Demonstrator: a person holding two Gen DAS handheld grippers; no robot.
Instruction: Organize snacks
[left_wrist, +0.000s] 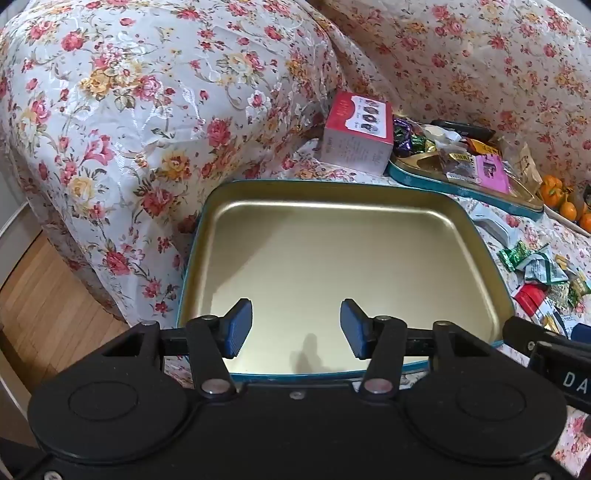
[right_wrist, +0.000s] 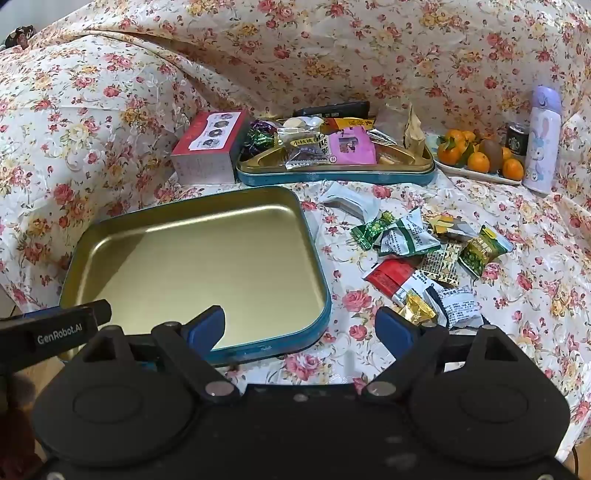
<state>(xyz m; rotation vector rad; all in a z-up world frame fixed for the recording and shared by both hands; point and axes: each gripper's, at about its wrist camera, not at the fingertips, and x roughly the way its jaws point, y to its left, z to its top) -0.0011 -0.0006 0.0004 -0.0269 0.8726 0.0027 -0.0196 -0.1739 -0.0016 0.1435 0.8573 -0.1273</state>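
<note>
- Snacks (right_wrist: 424, 254): loose wrapped pieces heaped on the floral cover, centre right of the right wrist view, just beside the empty tin (right_wrist: 199, 266).
- Handling, judged: packets light, soft, crinkly; foil and film likely slippery. Best pinched across a flat sealed edge or a twisted end, one at a time.
- Gold candy (right_wrist: 415, 312) lies nearest the right gripper (right_wrist: 306, 326).
- Right gripper: fingers wide apart, holding nothing, low over the tin's near corner.
- Left gripper (left_wrist: 295, 328): fingers apart, empty, over the tin floor.
- Second tin (right_wrist: 332, 177), upper centre, already holds mixed packets.
- Hidden: heap overlaps, count unclear; print unreadable; in the left wrist view the heap is cut off at right.
</note>
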